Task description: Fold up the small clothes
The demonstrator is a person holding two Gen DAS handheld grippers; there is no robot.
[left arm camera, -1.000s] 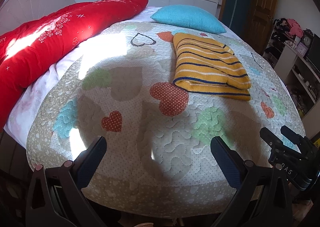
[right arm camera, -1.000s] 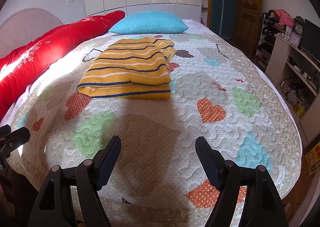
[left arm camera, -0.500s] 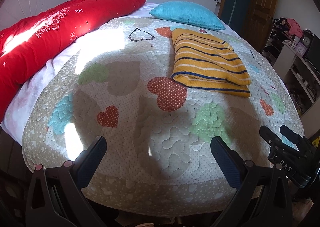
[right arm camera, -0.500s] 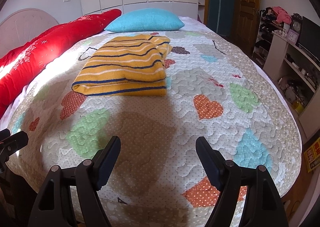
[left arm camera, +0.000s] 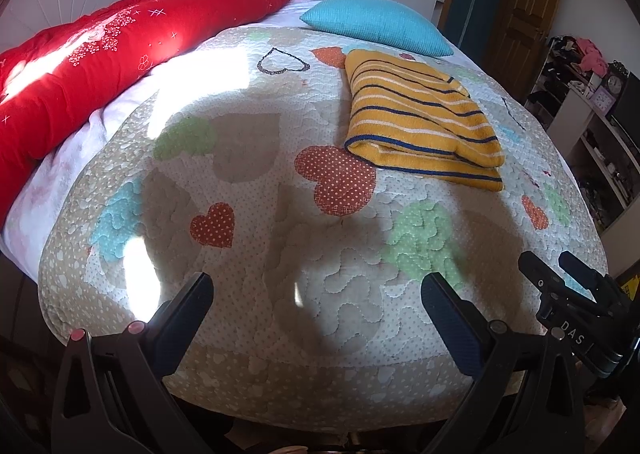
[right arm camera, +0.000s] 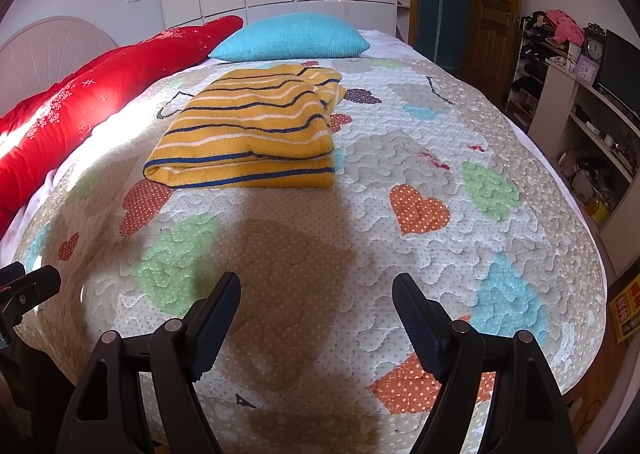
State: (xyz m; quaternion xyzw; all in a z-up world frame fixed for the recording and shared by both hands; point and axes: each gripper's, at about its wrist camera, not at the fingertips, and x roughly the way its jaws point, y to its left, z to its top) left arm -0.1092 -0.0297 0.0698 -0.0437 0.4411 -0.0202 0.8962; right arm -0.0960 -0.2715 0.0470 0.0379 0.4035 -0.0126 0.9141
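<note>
Left hand-held gripper (left arm camera: 316, 294): jaws spread wide and empty, poised over the near edge of the heart-patterned quilt (left arm camera: 248, 254) on the bed. Right hand-held gripper (right arm camera: 316, 296): likewise released, nothing between the jaws, above the same near edge and well apart from the garment. Yellow striped sweater (right arm camera: 256, 133): folded flat on the quilt toward the far half of the bed, near the turquoise pillow (right arm camera: 292, 35), with the red duvet (left arm camera: 120, 49) alongside at the left.
</note>
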